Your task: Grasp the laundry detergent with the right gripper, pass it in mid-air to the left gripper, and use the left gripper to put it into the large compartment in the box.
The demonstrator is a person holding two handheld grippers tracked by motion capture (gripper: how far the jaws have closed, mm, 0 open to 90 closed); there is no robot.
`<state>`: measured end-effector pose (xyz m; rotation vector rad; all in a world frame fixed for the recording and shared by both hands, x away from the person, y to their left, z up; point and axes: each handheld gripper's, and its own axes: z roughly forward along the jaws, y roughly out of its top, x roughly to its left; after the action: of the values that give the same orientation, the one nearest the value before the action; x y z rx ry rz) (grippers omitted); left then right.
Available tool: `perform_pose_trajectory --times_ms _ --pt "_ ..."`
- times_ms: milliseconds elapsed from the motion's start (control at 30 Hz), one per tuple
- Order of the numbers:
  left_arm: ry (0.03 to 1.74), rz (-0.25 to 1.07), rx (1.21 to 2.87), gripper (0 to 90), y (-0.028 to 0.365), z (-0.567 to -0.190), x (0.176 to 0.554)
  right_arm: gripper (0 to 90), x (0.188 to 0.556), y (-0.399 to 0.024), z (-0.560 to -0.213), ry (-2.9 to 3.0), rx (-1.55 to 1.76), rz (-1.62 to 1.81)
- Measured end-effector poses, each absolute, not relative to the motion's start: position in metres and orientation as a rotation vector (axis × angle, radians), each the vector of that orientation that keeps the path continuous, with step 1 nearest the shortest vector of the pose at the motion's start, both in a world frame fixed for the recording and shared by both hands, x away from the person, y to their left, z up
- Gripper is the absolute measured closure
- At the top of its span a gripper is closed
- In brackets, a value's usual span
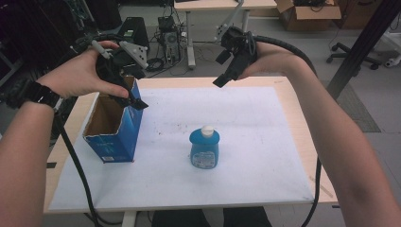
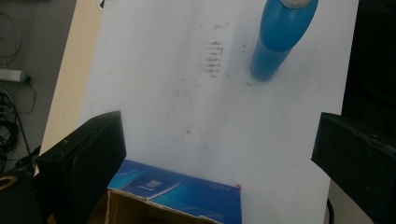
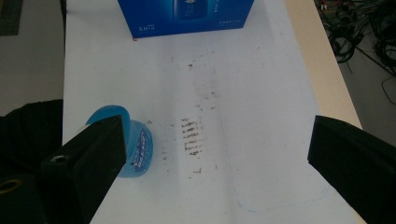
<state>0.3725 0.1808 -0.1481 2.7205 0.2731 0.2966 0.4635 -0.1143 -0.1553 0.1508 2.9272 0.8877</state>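
On the counter [image 1: 293, 113] lies a mat [image 1: 265, 156]. The box [image 1: 116, 132] stands on the mat's left side, its open top up. The bottle [image 1: 204, 149] stands upright near the mat's middle, to the right of the box and well apart from it. Your left gripper [image 1: 130, 97] hangs over the box's far end; your right gripper [image 1: 224, 75] hangs above the counter's far edge, behind the bottle.

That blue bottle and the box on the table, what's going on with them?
A person holds a two-jaw gripper in each hand above a table covered by a white mat. The left gripper hovers at the top edge of an open blue box standing at the mat's left, jaws open and empty. The right gripper hangs in the air over the far side, also open. A blue bottle with a white cap stands upright mid-mat, apart from the box, untouched.
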Motion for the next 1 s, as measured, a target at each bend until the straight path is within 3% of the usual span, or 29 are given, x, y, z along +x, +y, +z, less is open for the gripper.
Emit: perform_pose_trajectory --times_ms 567,1000 --pt "0.303 0.3 2.727 3.3 0.186 -0.15 0.369 2.8 0.452 -0.133 -0.148 2.869 0.153 1.021" --pt "0.292 0.276 2.738 3.3 0.183 -0.159 0.369 2.6 0.425 -0.168 -0.162 2.762 0.132 1.213"
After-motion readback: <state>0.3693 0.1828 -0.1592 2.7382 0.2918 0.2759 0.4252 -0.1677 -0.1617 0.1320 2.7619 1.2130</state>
